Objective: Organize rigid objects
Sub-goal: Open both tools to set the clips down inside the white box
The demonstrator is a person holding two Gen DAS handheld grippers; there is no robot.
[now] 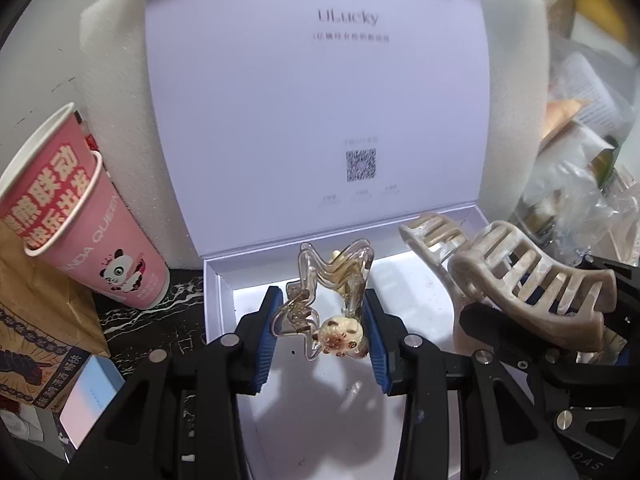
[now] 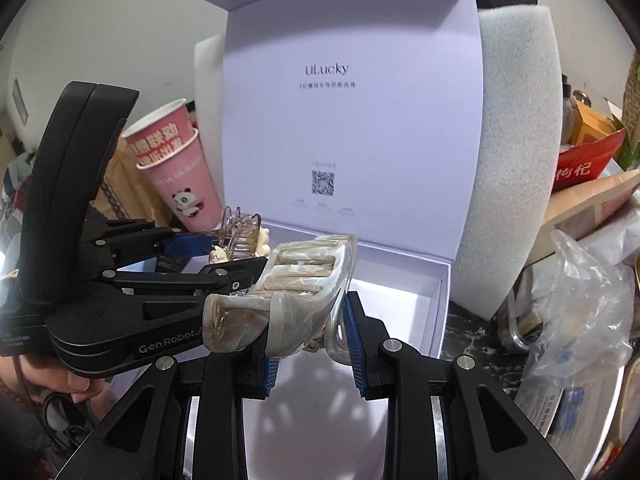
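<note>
Left gripper (image 1: 322, 320): blue pads clamped on a clear wavy hair clip (image 1: 324, 300) with a small bear charm, held above the open white box (image 1: 218, 300). Right gripper (image 2: 312, 344): clamped on a beige marbled claw clip (image 2: 288, 292), just right of the first. Pink cups (image 1: 80, 216) stand far left.

The box (image 1: 224, 292) is seen in pale lilac-white, printed with grey lettering. The large claw clip (image 1: 532, 284) is marbled beige and cream — the smaller clip (image 1: 324, 300) is clear amber. Pink cups (image 1: 100, 240) are marked with a panda; blue ribbed pads (image 1: 266, 344) line black fingers.
</note>
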